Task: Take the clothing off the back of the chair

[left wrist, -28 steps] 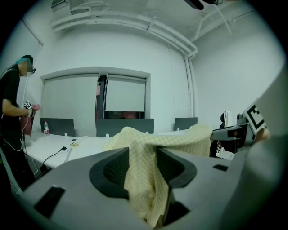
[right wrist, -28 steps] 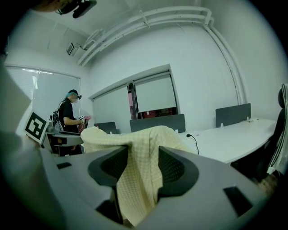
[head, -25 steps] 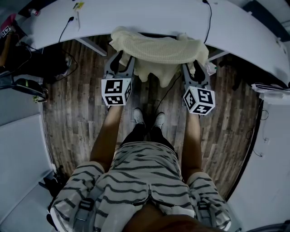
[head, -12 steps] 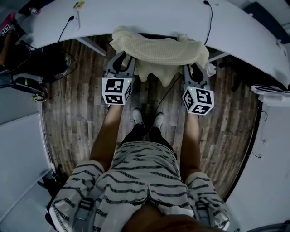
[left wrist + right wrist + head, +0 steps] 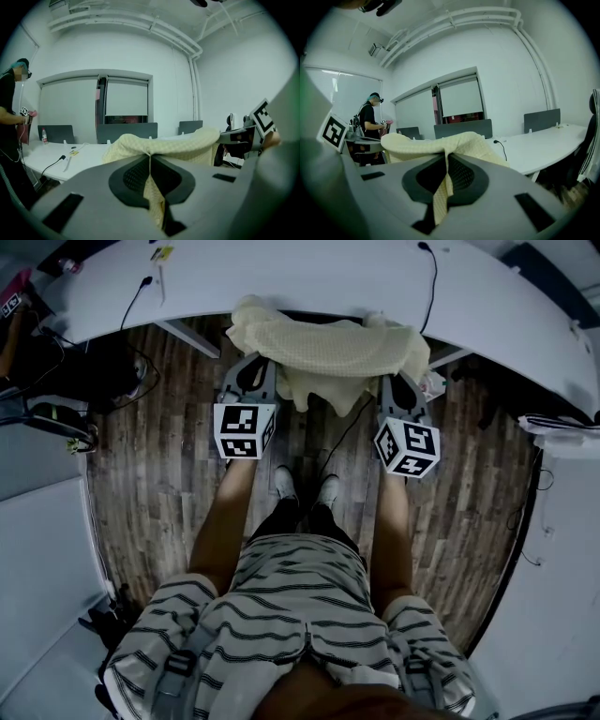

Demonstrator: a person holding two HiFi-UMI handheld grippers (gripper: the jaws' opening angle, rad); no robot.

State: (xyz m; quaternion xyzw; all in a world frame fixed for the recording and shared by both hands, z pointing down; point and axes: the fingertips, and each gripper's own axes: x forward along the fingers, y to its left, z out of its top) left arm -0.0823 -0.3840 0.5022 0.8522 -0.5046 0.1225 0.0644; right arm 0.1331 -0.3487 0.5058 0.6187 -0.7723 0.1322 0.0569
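A person in a striped shirt (image 5: pixel 281 606) stands facing a long white desk (image 5: pixel 281 277) and holds a tool in each hand. The yellow clothing (image 5: pixel 328 343) hangs just in front of the desk's edge, draped over the back of a chair. The chair is covered up, so I cannot really see it. The clothing looks bumpy, like a waffle, and it sags down in the middle. The left gripper (image 5: pixel 251 367) reaches up to the left end of the clothing. The right gripper (image 5: pixel 397 390) reaches up to the right end. Both grippers have just been closing their jaws, with the clothing between them. In the left gripper view, the two black pads (image 5: pixel 133 176) are squeezed together on a fold of the clothing, and a strip of it hangs down between them. The right gripper view shows the same thing: its pads (image 5: pixel 461 176) pinch a fold, and a strip dangles below. Each gripper carries a white cube with black squares, the left cube (image 5: pixel 244 430) and the right cube (image 5: pixel 407 447). Under them is a wooden floor (image 5: pixel 159 474), and the person's shoes (image 5: pixel 286 482) stand on it. A black cable (image 5: pixel 134 298) lies on the desk. Across the room, another person (image 5: pixel 371 117) in dark clothes stands by a desk.
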